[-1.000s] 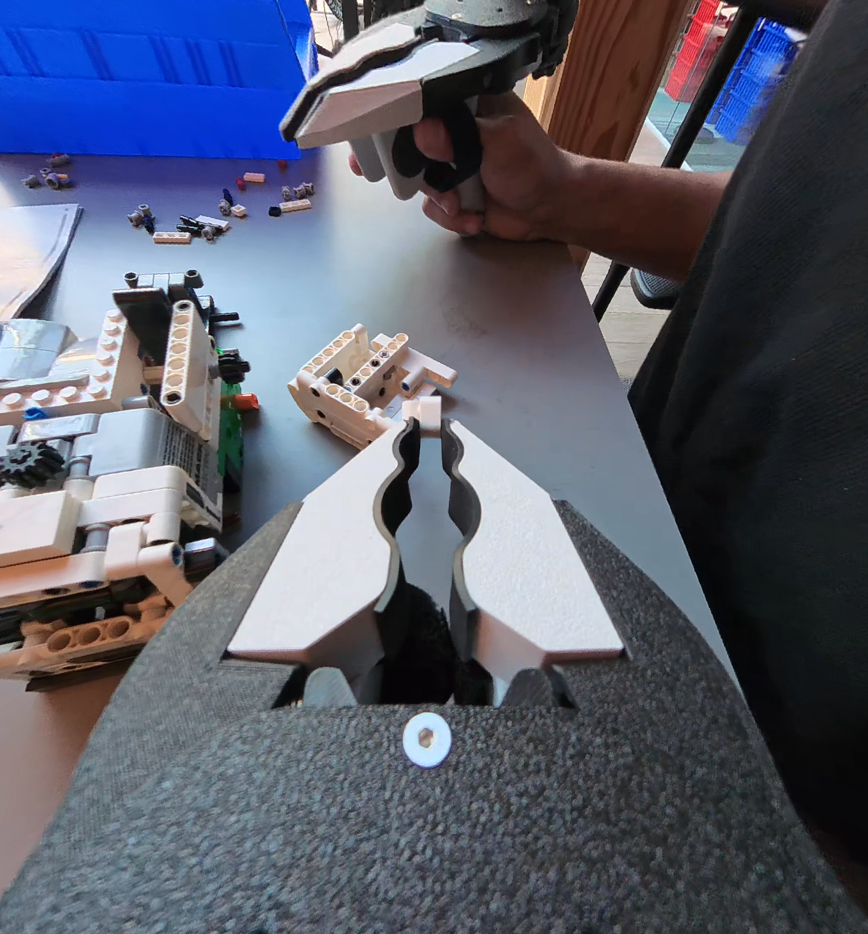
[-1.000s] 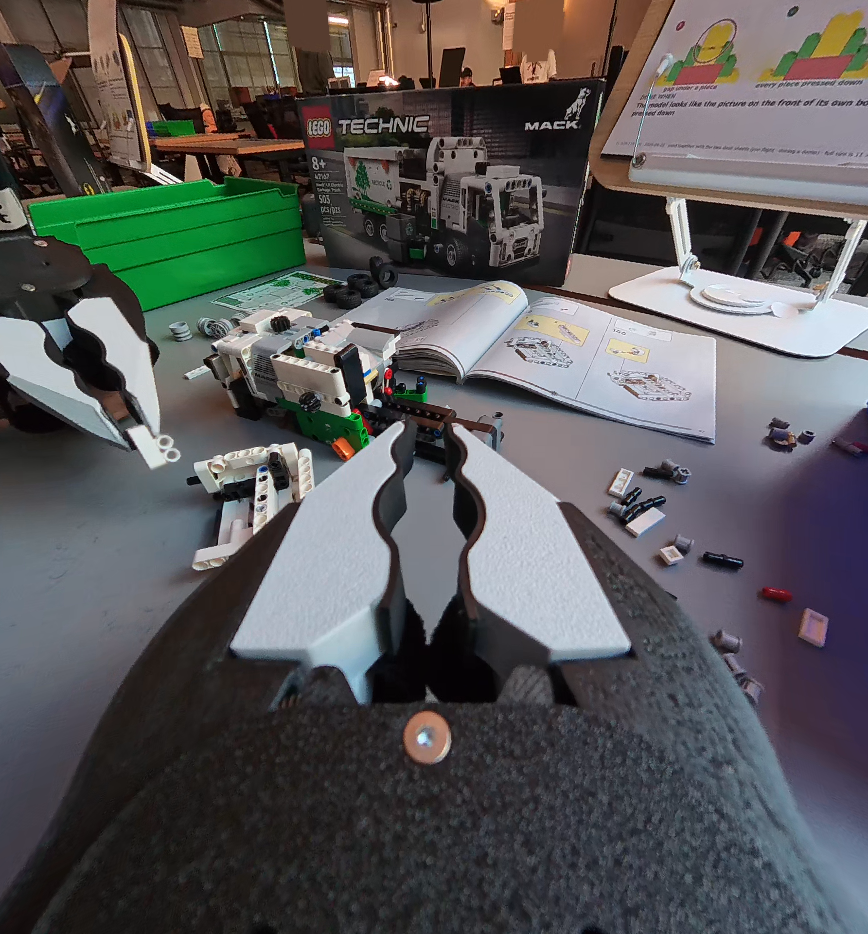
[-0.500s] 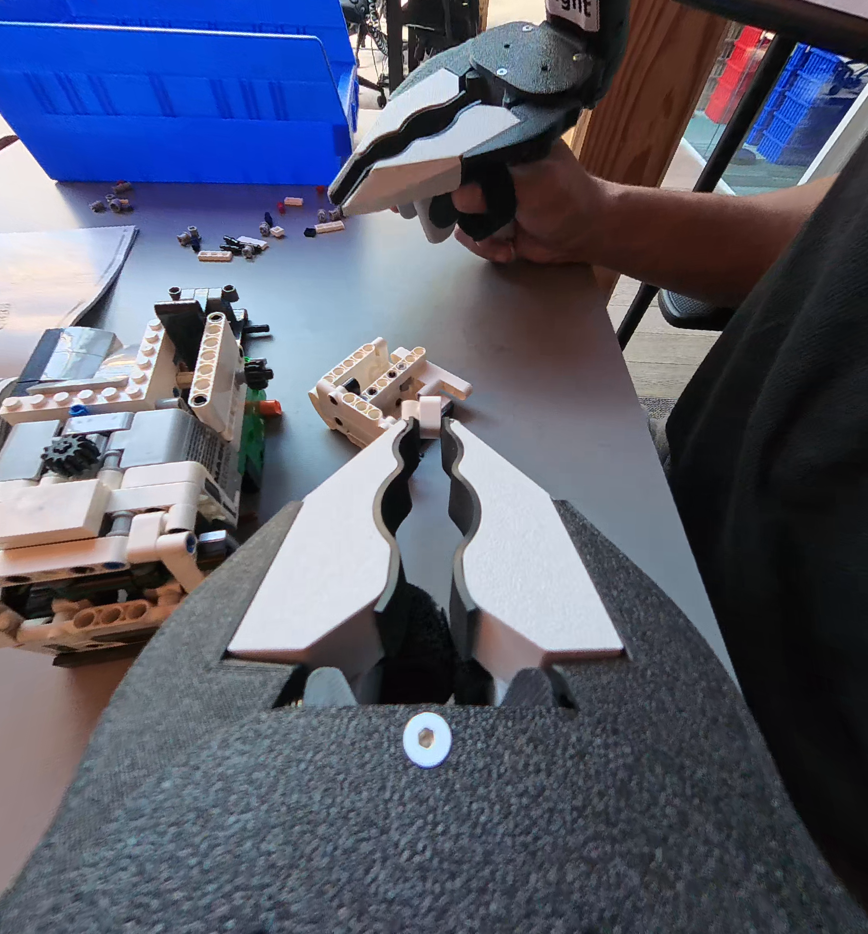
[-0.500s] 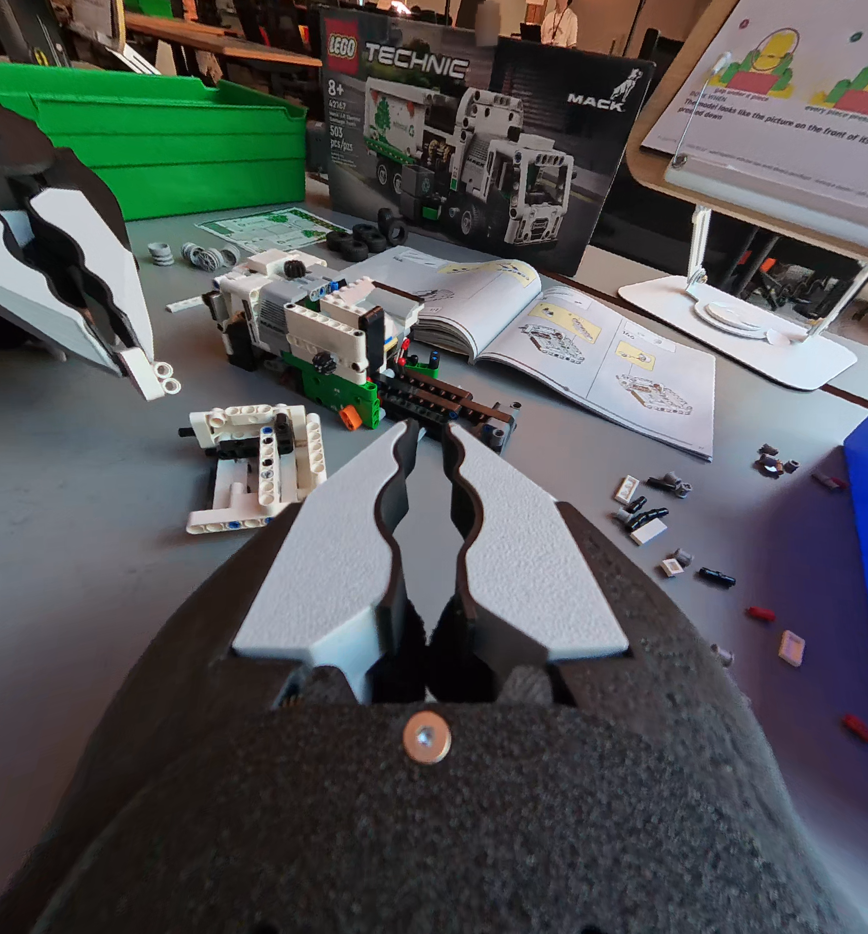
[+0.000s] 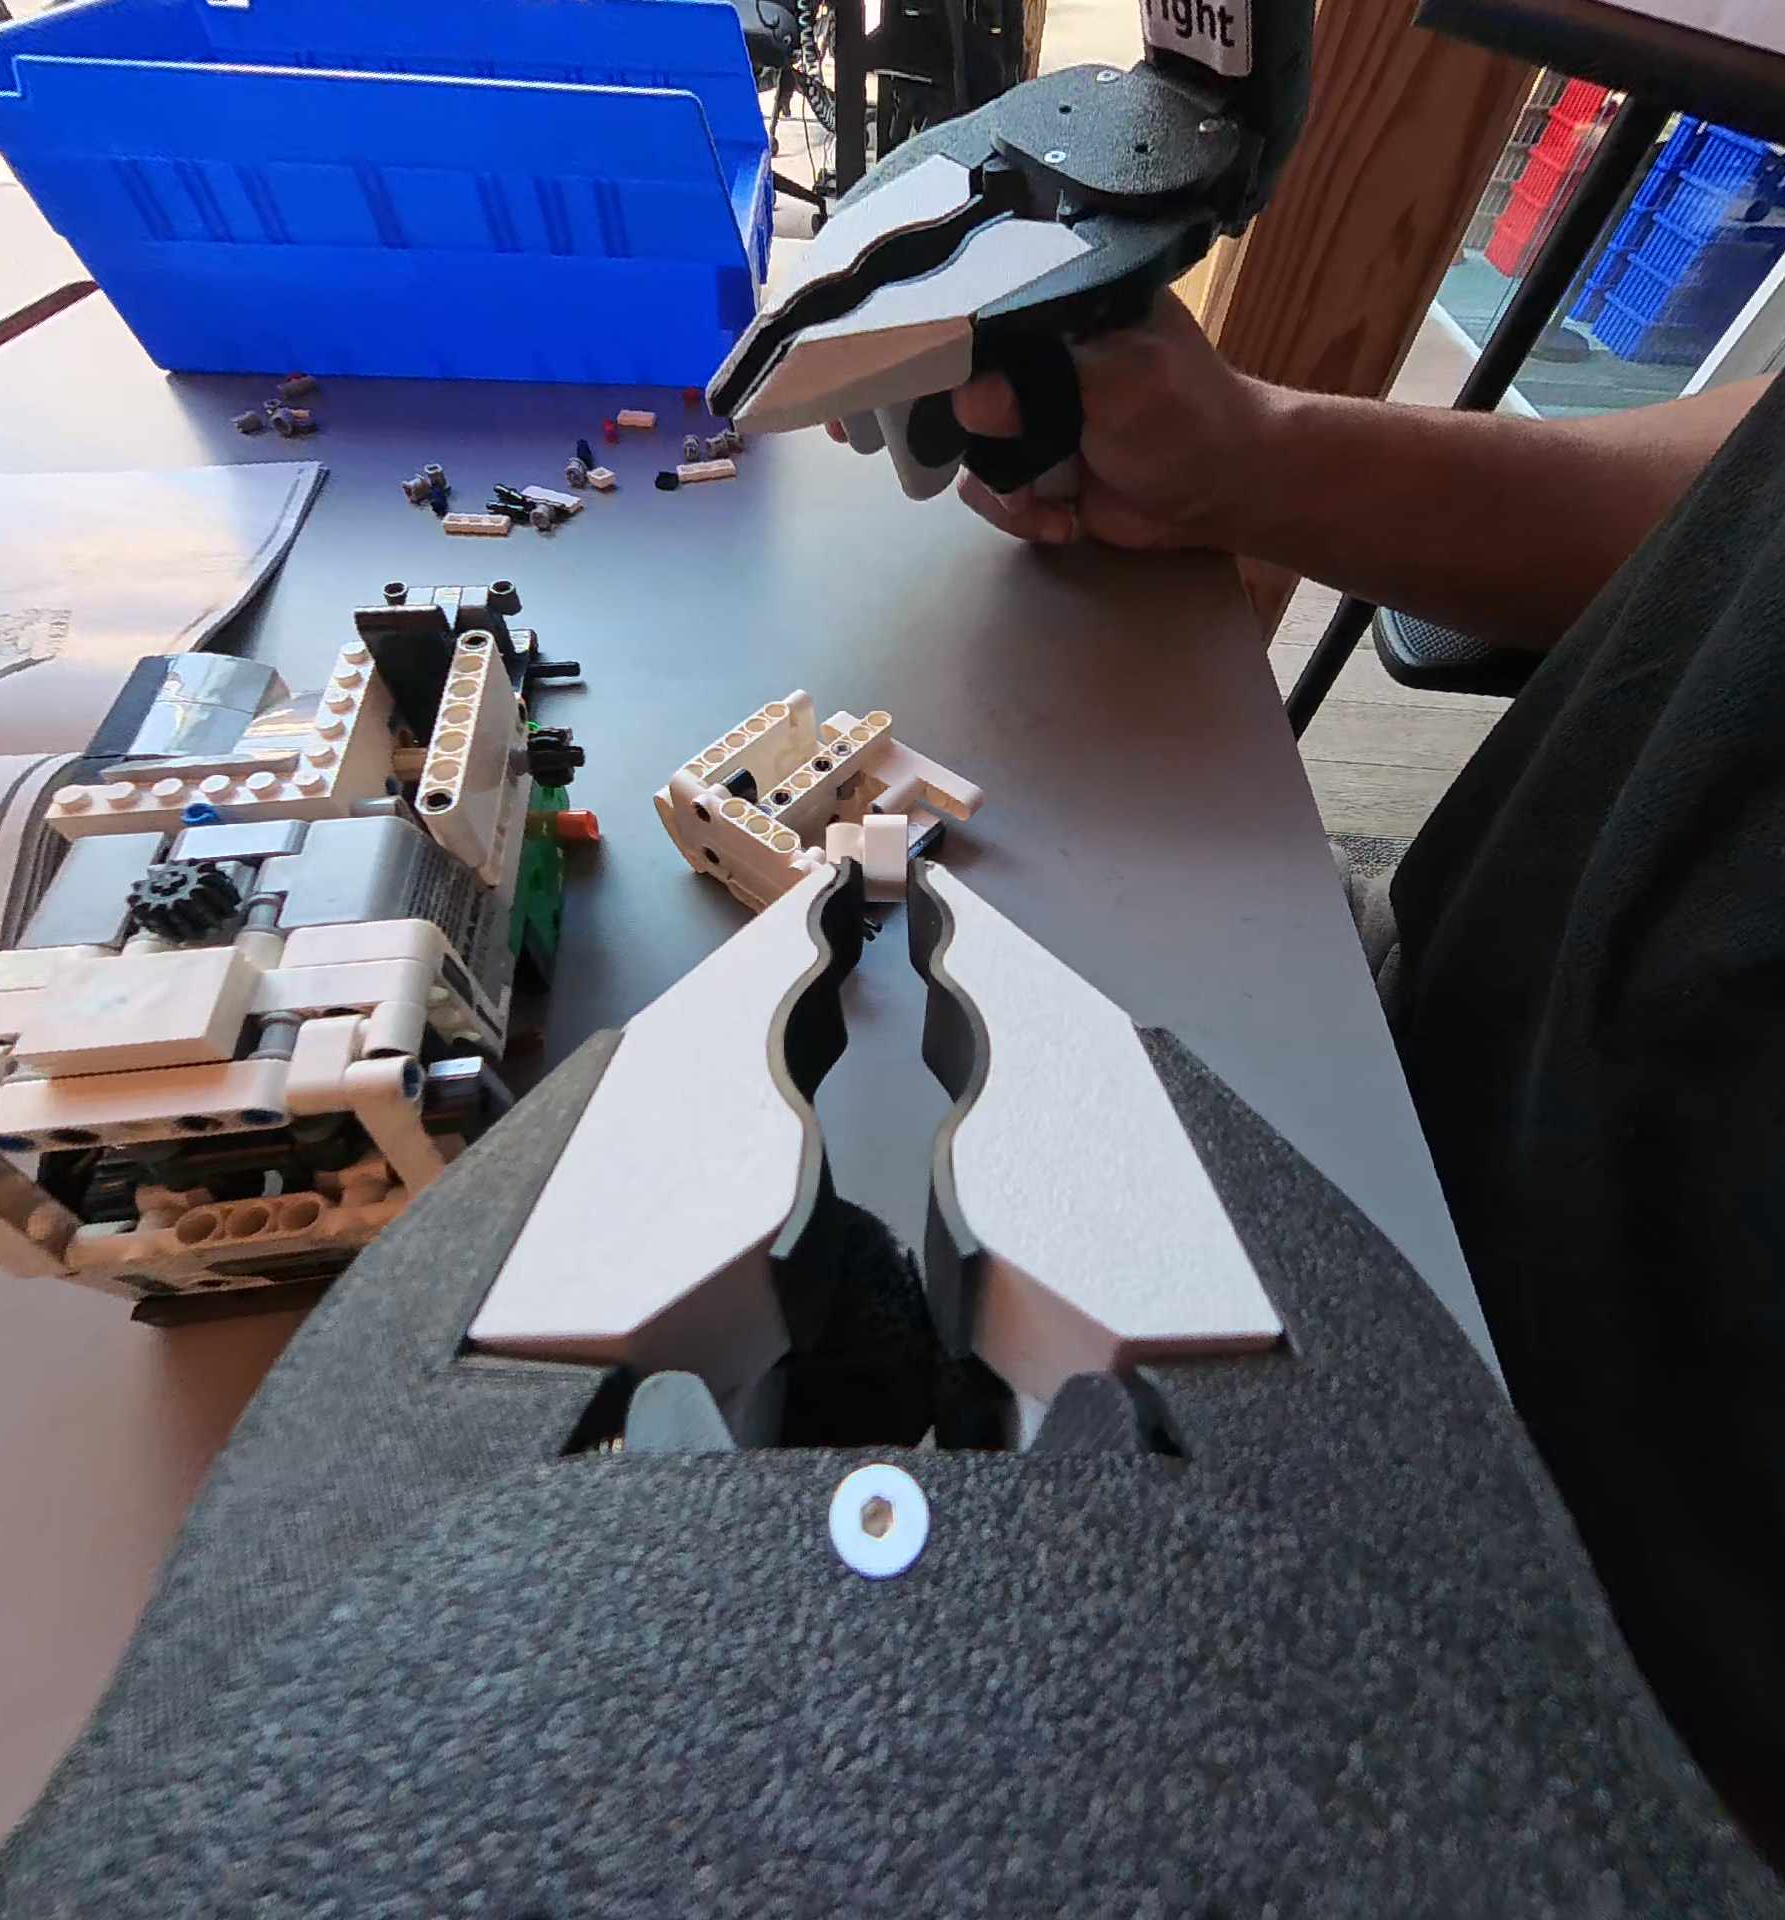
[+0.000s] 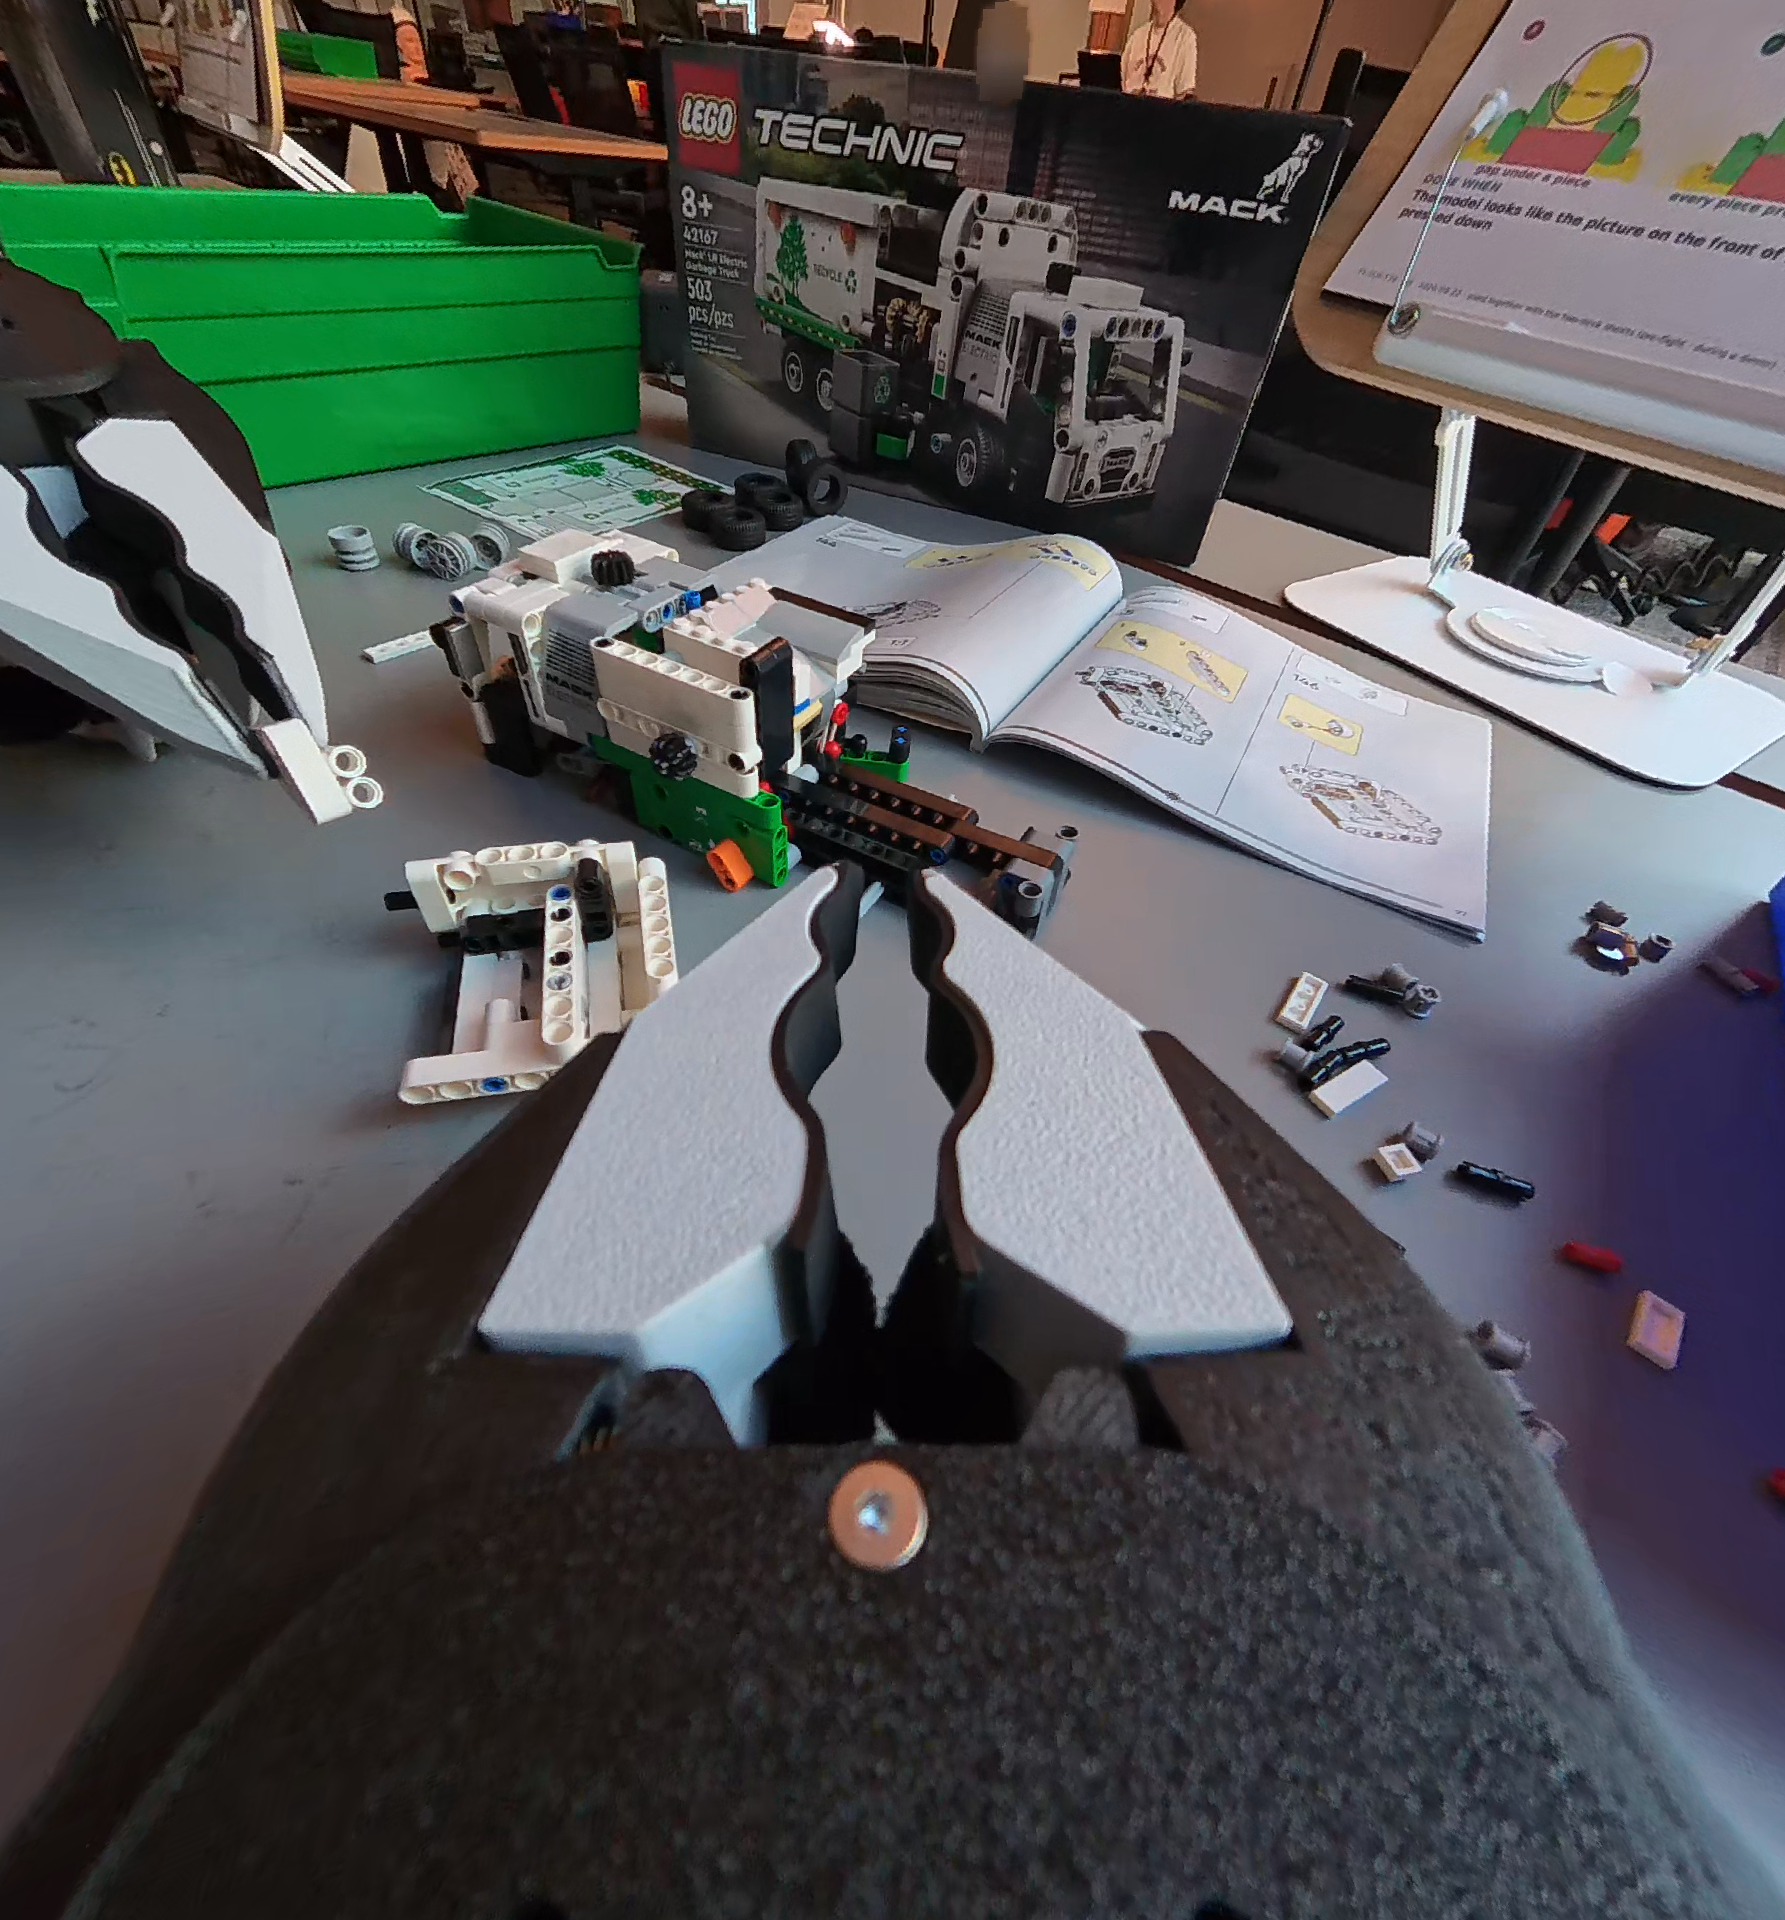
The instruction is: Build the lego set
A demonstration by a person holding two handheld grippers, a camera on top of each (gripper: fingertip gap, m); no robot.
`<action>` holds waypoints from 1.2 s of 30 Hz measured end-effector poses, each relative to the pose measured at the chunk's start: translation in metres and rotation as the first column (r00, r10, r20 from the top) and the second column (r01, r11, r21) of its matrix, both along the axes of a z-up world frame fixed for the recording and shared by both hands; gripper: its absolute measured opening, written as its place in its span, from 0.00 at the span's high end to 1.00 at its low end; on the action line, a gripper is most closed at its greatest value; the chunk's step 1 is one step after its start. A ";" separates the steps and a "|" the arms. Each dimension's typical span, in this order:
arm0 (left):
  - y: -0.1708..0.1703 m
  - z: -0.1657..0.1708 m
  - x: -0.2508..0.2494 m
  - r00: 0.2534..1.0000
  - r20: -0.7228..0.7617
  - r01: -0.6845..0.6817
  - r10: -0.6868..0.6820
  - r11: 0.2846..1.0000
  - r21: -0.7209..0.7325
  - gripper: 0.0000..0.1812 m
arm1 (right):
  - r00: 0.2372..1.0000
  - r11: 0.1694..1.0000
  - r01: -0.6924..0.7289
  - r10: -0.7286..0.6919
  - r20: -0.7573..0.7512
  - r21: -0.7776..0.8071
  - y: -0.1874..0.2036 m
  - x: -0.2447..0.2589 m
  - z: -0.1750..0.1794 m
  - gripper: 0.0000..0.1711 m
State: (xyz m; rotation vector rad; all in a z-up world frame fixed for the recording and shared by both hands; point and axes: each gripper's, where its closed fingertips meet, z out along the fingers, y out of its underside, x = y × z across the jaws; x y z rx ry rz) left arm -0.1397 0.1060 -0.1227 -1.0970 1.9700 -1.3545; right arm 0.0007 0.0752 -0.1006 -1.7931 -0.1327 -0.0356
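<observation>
My left gripper (image 5: 880,883) is shut on a small white lego piece (image 5: 883,844) and holds it just above the near end of a white beam sub-assembly (image 5: 794,800) on the dark table. The right wrist view shows that gripper (image 6: 285,743) at the left with the piece (image 6: 319,781) sticking out of its tips, above the sub-assembly (image 6: 545,956). My right gripper (image 6: 880,883) is shut and empty, held above the table and pointing at the partly built white and green truck (image 6: 659,707). The left wrist view shows it (image 5: 742,400) at the upper right, in a hand.
The truck (image 5: 244,935) lies left of the sub-assembly. Small loose pieces (image 6: 1355,1049) are scattered at the right, near a blue bin (image 5: 400,208). An open instruction booklet (image 6: 1179,707), black tyres (image 6: 763,504), the set's box (image 6: 971,312), green bins (image 6: 348,312) and a white stand (image 6: 1553,644) are behind. The gap from one gripper's tips to the other's is roughly 15 cm.
My left gripper keeps hold of the white piece over the sub-assembly. My right gripper has lifted and swung to the right in the left wrist view, and now looks down more steeply at the table.
</observation>
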 end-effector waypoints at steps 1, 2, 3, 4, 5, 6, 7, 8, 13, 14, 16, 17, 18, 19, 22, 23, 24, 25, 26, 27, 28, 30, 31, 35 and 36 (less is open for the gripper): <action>0.000 0.000 0.000 1.000 0.000 0.000 0.000 1.000 0.000 0.96 | 1.000 1.000 0.000 0.000 0.002 -0.001 0.000 0.000 0.000 0.95; 0.000 0.000 0.000 1.000 0.000 0.000 0.000 1.000 0.001 0.96 | 1.000 1.000 0.000 0.000 0.003 0.000 0.000 0.000 0.000 0.95; 0.000 0.000 0.000 1.000 0.000 0.000 0.000 1.000 0.002 0.96 | 1.000 1.000 -0.001 0.001 0.004 0.000 0.000 -0.001 0.000 0.95; 0.000 0.000 0.000 1.000 0.000 0.001 -0.001 1.000 0.002 0.96 | 1.000 1.000 -0.001 0.001 0.003 0.000 0.000 -0.001 0.000 0.95; 0.000 0.000 0.000 1.000 0.000 0.001 -0.001 1.000 0.002 0.96 | 1.000 1.000 -0.002 0.002 0.002 0.000 0.000 -0.001 0.000 0.95; 0.000 0.000 0.000 1.000 0.002 0.001 -0.001 1.000 0.001 0.96 | 1.000 1.000 -0.002 0.002 0.000 -0.001 0.000 0.000 0.000 0.95; 0.000 0.000 -0.001 1.000 0.003 0.001 -0.001 1.000 -0.001 0.96 | 1.000 1.000 -0.003 0.003 -0.001 -0.001 0.000 0.000 0.000 0.95; 0.000 0.001 -0.001 1.000 0.004 0.001 -0.001 1.000 -0.002 0.96 | 1.000 1.000 -0.002 0.002 -0.002 0.000 0.000 0.000 0.000 0.95; 0.000 0.001 -0.001 1.000 0.009 0.001 -0.001 1.000 -0.004 0.96 | 1.000 1.000 -0.003 0.003 0.001 -0.001 0.000 -0.001 0.000 0.95; 0.000 0.002 -0.001 1.000 0.010 0.000 0.000 1.000 -0.004 0.96 | 1.000 1.000 -0.003 0.003 0.001 -0.002 0.000 -0.001 0.000 0.95; 0.001 0.002 -0.001 1.000 0.015 -0.001 0.001 1.000 -0.001 0.96 | 1.000 1.000 -0.003 0.003 0.004 -0.003 0.000 -0.001 0.000 0.95; 0.001 0.002 -0.001 1.000 0.017 -0.002 0.002 1.000 0.001 0.96 | 1.000 1.000 -0.003 0.003 0.004 -0.003 0.000 -0.001 -0.001 0.95; 0.000 0.002 -0.002 1.000 0.020 0.000 0.000 1.000 0.005 0.96 | 1.000 1.000 -0.003 0.003 0.005 -0.004 0.000 -0.001 -0.001 0.95; 0.000 0.002 -0.002 1.000 0.028 0.001 -0.001 1.000 0.014 0.96 | 1.000 1.000 -0.003 0.003 0.006 -0.004 0.000 -0.001 -0.001 0.95; -0.001 0.004 0.000 0.998 0.070 -0.004 0.000 0.998 0.059 0.96 | 1.000 1.000 -0.004 0.004 0.008 -0.004 0.000 -0.001 -0.001 0.95; -0.001 0.004 0.000 0.997 0.072 -0.001 -0.003 0.998 0.067 0.96 | 1.000 1.000 -0.004 0.004 0.009 -0.005 0.001 -0.001 -0.001 0.95; -0.002 0.003 0.000 0.997 0.073 -0.001 -0.005 0.997 0.072 0.96 | 1.000 1.000 -0.004 0.004 0.010 -0.005 0.001 -0.001 -0.001 0.95; -0.002 0.004 0.000 0.997 0.078 -0.001 -0.005 0.997 0.074 0.96 | 1.000 1.000 -0.004 0.004 0.011 -0.005 0.001 -0.002 -0.001 0.95; -0.002 0.005 0.000 0.996 0.085 -0.001 -0.005 0.997 0.074 0.96 | 1.000 1.000 -0.004 0.004 0.011 -0.005 0.001 -0.002 -0.001 0.95; -0.001 0.006 0.000 0.996 0.093 -0.002 -0.005 0.997 0.073 0.96 | 1.000 1.000 -0.004 0.004 0.012 -0.005 0.001 -0.002 -0.001 0.95; -0.002 0.008 0.000 0.994 0.110 -0.001 -0.008 0.997 0.076 0.96 | 1.000 1.000 -0.004 0.004 0.012 -0.005 0.002 -0.002 -0.001 0.95; -0.004 0.018 -0.001 0.980 0.199 -0.002 -0.019 0.995 0.104 0.96 | 1.000 1.000 -0.004 0.004 0.007 -0.001 0.001 -0.002 0.000 0.95; -0.008 0.025 -0.002 0.962 0.272 0.005 -0.040 0.992 0.126 0.96 | 0.999 0.998 -0.051 0.051 -0.014 0.033 0.000 -0.011 0.006 0.96; -0.032 0.038 -0.011 0.877 0.439 0.117 -0.197 0.972 0.202 0.97 | 0.805 0.866 -0.460 0.500 -0.320 0.196 -0.017 -0.101 0.052 0.95; -0.036 0.039 -0.012 0.874 0.434 0.138 -0.217 0.969 0.205 0.97 | 0.713 0.817 -0.544 0.571 -0.407 0.192 -0.019 -0.118 0.054 0.91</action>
